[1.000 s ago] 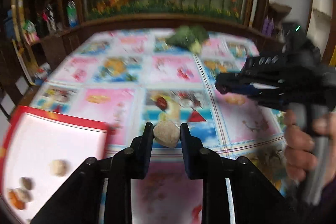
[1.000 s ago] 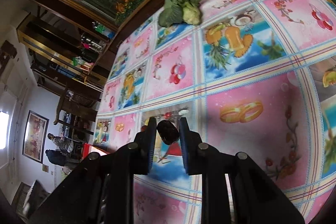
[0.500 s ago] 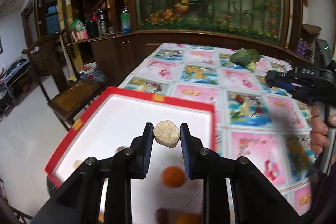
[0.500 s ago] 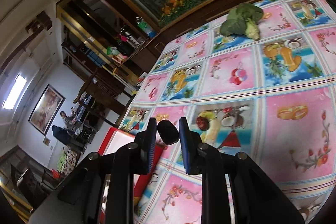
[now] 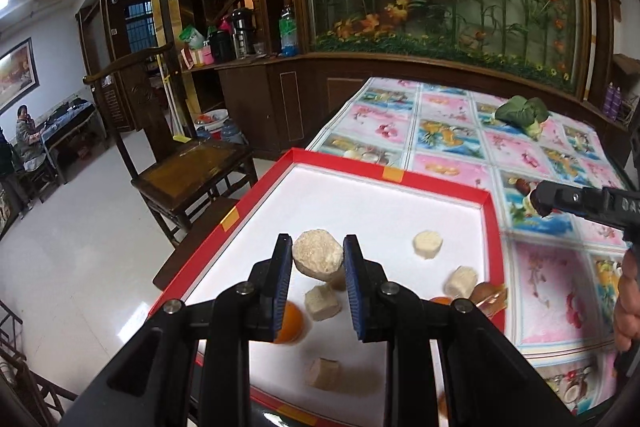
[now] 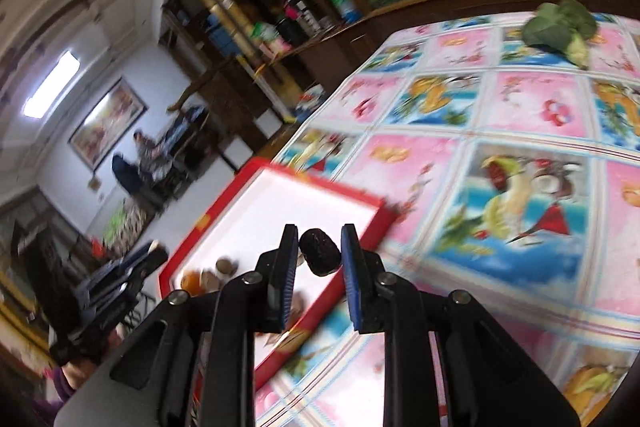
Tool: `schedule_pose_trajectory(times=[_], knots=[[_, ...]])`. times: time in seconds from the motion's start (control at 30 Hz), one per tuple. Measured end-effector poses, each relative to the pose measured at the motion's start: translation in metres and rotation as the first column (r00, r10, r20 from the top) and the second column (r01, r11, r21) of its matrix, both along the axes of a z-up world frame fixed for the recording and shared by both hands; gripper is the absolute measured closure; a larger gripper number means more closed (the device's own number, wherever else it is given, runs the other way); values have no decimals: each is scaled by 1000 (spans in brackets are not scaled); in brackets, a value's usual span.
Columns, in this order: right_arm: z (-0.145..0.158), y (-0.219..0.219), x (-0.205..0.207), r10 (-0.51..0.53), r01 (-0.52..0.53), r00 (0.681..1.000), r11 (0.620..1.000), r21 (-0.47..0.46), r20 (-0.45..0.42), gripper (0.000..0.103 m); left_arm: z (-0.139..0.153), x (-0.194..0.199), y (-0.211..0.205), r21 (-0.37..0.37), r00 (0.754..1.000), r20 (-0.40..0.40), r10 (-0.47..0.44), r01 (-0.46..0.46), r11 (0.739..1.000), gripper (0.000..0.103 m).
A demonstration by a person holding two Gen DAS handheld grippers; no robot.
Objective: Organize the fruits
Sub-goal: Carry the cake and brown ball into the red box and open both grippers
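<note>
Left gripper pinches a pale round fruit slice across its sides, above the red tray. Looks light, crumbly: gentle squeeze. Right gripper clamps a dark, wrinkled fruit, possibly a dried date, near the tray's edge.

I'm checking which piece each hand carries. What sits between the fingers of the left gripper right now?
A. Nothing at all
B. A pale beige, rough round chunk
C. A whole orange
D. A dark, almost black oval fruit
B: in the left wrist view the left gripper is shut on the pale beige, rough round chunk, held above the red-rimmed white tray.
</note>
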State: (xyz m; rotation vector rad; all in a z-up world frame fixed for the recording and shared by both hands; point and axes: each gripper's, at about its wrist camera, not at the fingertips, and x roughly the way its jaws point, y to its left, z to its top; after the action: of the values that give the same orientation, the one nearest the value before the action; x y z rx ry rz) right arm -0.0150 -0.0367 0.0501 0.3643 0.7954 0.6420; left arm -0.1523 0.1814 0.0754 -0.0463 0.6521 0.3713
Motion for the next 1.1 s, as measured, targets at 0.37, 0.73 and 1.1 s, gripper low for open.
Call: schedule_pose_trajectory(times=[0.37, 0.73, 1.1], knots=[[-11, 69, -35, 237, -237, 971, 968, -77, -11, 79, -18, 2, -14, 53, 996, -68, -53, 56, 997, 78], [-28, 106, -61, 282, -265, 959, 915, -303, 12, 79, -26, 2, -15, 73, 993, -112, -45, 54, 996, 78], [-38, 110, -57, 278, -256, 961, 893, -369, 6, 79, -34, 4, -26, 74, 987, -148, -64, 75, 994, 78]])
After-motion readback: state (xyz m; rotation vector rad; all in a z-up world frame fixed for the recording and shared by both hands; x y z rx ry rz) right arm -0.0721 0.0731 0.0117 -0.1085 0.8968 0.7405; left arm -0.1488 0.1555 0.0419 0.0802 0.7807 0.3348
